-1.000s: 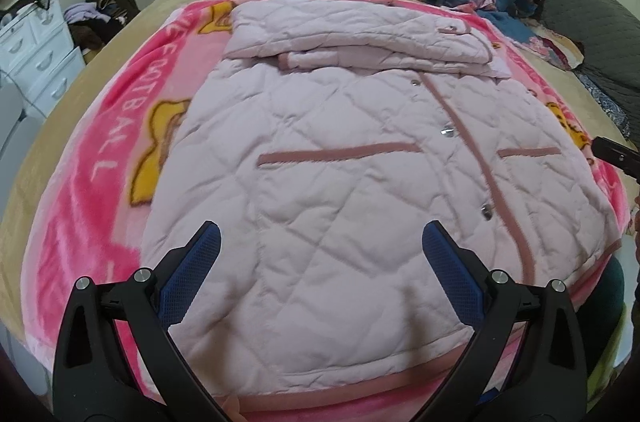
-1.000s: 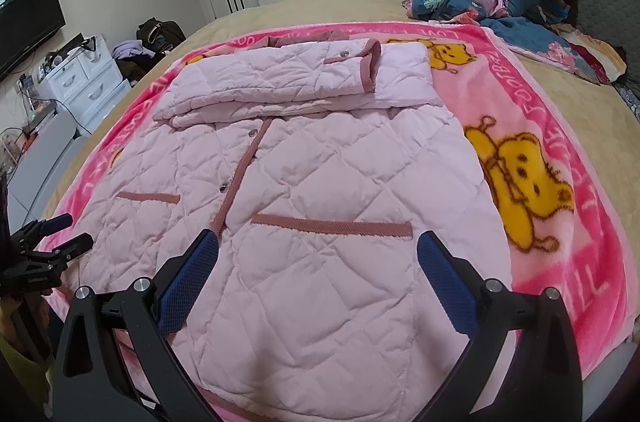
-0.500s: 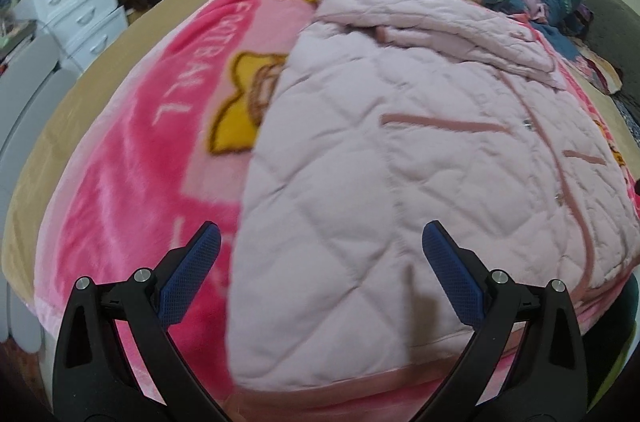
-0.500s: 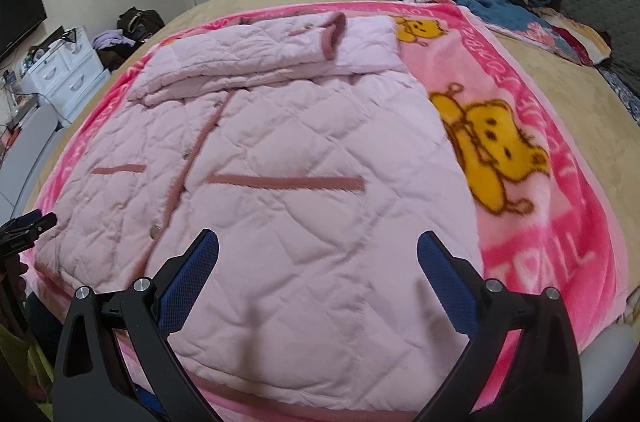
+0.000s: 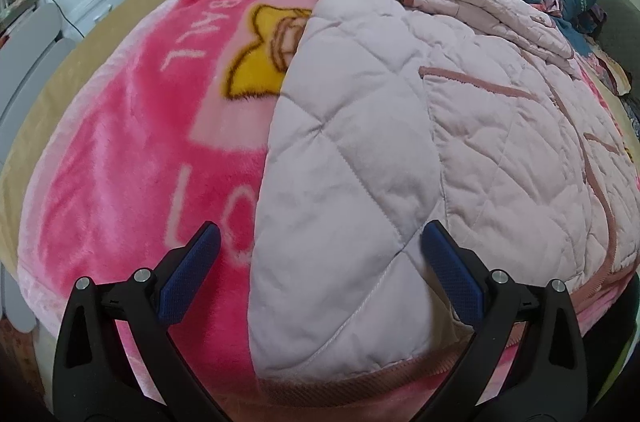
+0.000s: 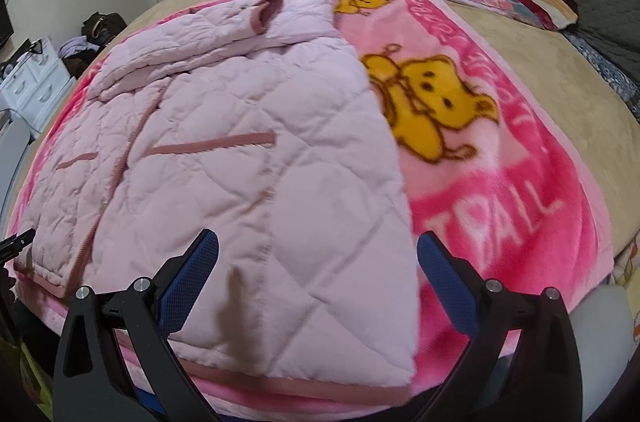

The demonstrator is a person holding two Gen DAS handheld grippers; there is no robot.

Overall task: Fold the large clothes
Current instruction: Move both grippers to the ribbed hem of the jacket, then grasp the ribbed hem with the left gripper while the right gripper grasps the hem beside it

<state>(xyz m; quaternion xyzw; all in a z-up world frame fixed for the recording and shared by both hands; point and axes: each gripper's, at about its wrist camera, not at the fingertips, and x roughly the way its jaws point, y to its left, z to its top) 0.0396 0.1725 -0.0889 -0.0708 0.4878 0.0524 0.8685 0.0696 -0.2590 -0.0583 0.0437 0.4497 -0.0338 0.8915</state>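
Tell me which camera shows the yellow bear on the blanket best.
The right wrist view: the whole yellow bear lies uncovered beside the pink coat. In the left wrist view, the coat overlaps the only bear figure there.

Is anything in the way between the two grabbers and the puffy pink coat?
Nothing visible is. The left gripper and the right gripper both hang open right over the near hem corners of the pink coat, with no object in between. The coat lies flat on the pink blanket, sleeves folded across its top.
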